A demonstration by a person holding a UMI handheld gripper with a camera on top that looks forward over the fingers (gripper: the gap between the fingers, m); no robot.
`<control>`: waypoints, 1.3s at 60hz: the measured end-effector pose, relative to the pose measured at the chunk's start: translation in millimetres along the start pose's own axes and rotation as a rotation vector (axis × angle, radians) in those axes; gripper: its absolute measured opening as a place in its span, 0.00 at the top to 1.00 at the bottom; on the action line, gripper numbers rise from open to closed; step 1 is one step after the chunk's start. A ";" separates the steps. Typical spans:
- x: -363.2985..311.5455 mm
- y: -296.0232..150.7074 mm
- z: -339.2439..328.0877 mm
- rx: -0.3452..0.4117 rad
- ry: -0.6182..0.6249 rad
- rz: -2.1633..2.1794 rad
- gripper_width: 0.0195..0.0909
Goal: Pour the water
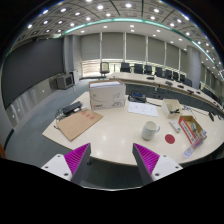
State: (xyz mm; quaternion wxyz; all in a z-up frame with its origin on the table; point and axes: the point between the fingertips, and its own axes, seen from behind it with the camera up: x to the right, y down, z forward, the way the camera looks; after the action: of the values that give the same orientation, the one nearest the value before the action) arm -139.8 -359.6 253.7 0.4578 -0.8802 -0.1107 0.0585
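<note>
Gripper: raised above the table, 2 fingers spread wide, holding nothing.
Cup: upright on the table, ahead and right of the fingers, well apart.
Cardboard sheet: flat, far left.
White box: far centre.

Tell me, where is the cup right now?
The white cup stands on the table, beyond the open gripper and nearer its right finger, with a small red disc beside it.
</note>
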 end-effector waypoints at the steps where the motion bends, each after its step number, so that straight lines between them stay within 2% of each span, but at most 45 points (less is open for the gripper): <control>1: 2.7 1.5 1.1 0.000 0.004 0.003 0.07; 9: 41.9 12.8 -0.2 -0.001 0.047 0.039 0.06; 31: 268.7 87.2 -15.5 0.016 0.226 0.146 0.06; 42: 401.5 114.1 -12.4 0.073 0.337 0.179 0.07; 48: 457.3 118.2 6.0 0.123 0.357 0.193 0.07; 57: 508.7 116.2 51.7 0.164 0.345 0.189 0.07; 70: 534.6 113.2 117.8 0.178 0.317 0.140 0.07; 74: 538.3 114.7 134.0 0.177 0.303 0.133 0.17; 76: 536.7 116.1 140.2 0.176 0.301 0.130 0.29; 78: 538.2 116.2 143.4 0.180 0.308 0.126 0.46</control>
State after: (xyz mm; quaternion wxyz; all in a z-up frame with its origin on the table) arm 368.6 -176.9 75.4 0.5416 -0.8395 0.0216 -0.0387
